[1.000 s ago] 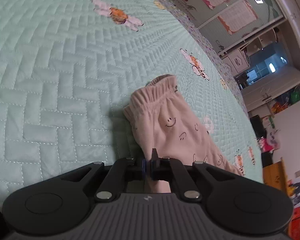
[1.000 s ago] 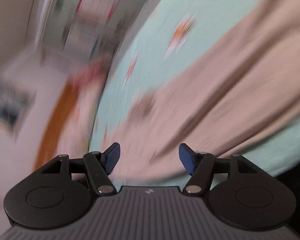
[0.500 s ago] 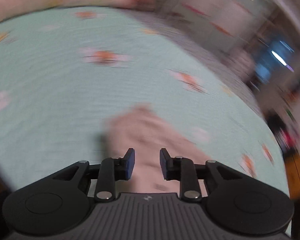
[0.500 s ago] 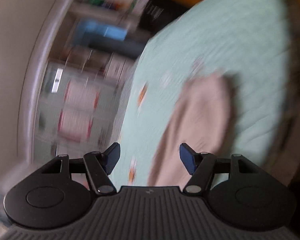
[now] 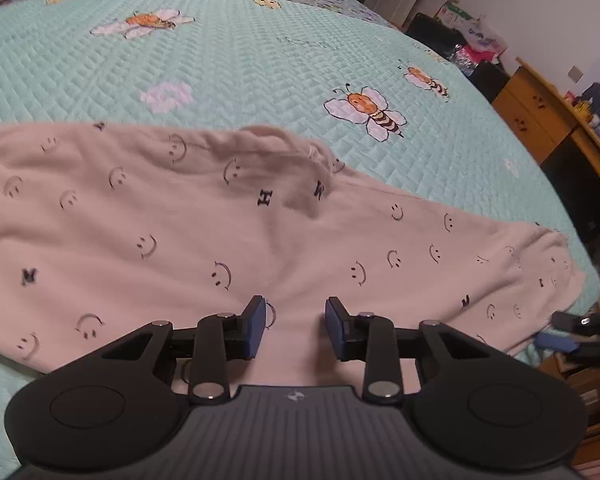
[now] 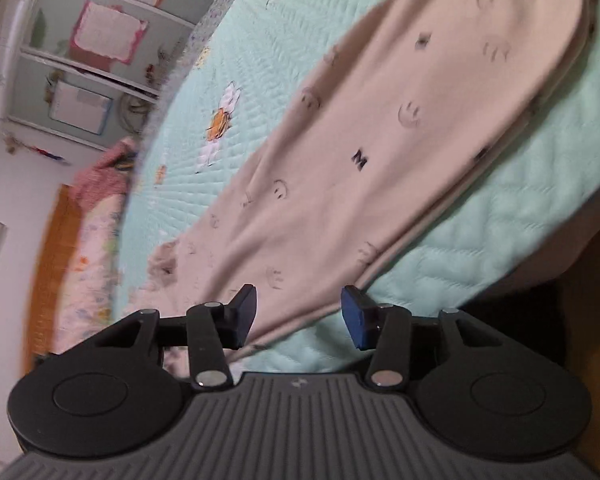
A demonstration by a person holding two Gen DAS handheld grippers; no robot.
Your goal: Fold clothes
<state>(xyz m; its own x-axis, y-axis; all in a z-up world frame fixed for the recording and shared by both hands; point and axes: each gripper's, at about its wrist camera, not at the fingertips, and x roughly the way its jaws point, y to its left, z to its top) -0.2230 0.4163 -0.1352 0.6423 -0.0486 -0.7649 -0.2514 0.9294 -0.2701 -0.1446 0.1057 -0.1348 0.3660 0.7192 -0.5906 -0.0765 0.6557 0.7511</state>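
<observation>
Pink trousers (image 5: pixel 180 232) printed with smiley faces lie stretched across the mint quilted bedspread (image 5: pixel 260 60). My left gripper (image 5: pixel 296 312) hovers open over their near edge, with the cloth under the gap and no pad pressing on it. In the right wrist view the trousers (image 6: pixel 380 128) run diagonally, folded double. My right gripper (image 6: pixel 298 304) stands low at their near hem; its jaws are closing, with the hem and some bedspread (image 6: pixel 480 248) between the pads, which do not touch it. The right gripper (image 5: pixel 560 330) also shows at the trousers' far right end.
A wooden dresser (image 5: pixel 540 112) stands beyond the bed's right side, with bags and a dark doorway behind. Wall shelves with pinned papers (image 6: pixel 100 32) and pink patterned bedding (image 6: pixel 96 184) lie past the bed's far end. The bed's edge drops off close to the right gripper.
My left gripper, shut on the trousers a second ago, has opened, let go and swung sideways with a roll. My right gripper has narrowed its jaws and come down to the hem.
</observation>
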